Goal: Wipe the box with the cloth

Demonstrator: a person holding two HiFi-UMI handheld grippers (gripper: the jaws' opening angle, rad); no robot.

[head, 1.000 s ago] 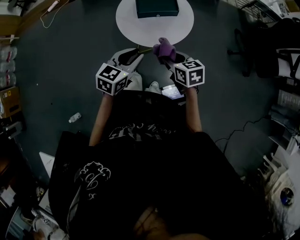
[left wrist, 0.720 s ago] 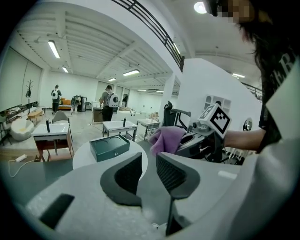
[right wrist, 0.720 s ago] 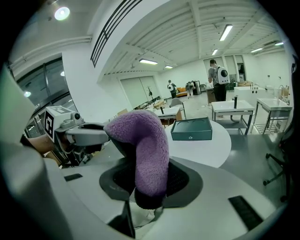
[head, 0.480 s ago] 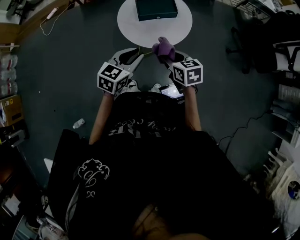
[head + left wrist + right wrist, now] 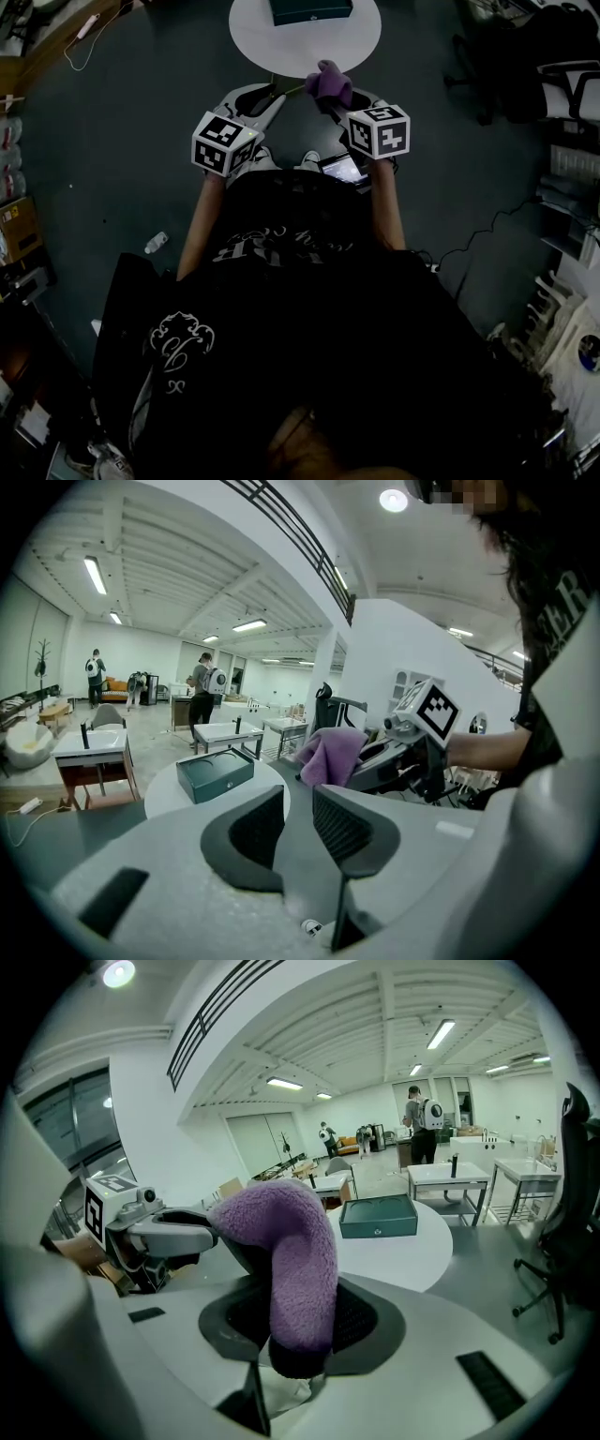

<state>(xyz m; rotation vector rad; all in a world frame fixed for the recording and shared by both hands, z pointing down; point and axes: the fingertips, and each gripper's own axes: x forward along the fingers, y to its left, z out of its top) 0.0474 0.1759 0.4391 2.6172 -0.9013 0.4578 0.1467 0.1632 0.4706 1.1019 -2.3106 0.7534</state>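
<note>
The head view alone gives the layout from above. The round white desk (image 5: 267,42) stands on dark floor ahead of the person, and both grippers are held side by side just short of its near edge, touching nothing on it. The dark green box (image 5: 312,9) lies on the far half of the desk, cut by the picture's top edge and well apart from either gripper.

The right gripper view shows the grip that the head view hides. The right gripper (image 5: 298,1321) has its jaws clenched on the purple cloth (image 5: 298,1241), which rises from between the pads and bends over toward the left gripper (image 5: 298,829). Beyond the cloth the box sits on the desk with a small pale fitting on the wall facing the near edge. An office chair (image 5: 562,1213) stands off the desk's right side.

In the left gripper view the left gripper's jaws are released: a narrow gap separates the ribbed pads and nothing is in it. This view also shows two round recesses in the box's lid, and people with backpacks (image 5: 202,691) standing far behind the desk.
</note>
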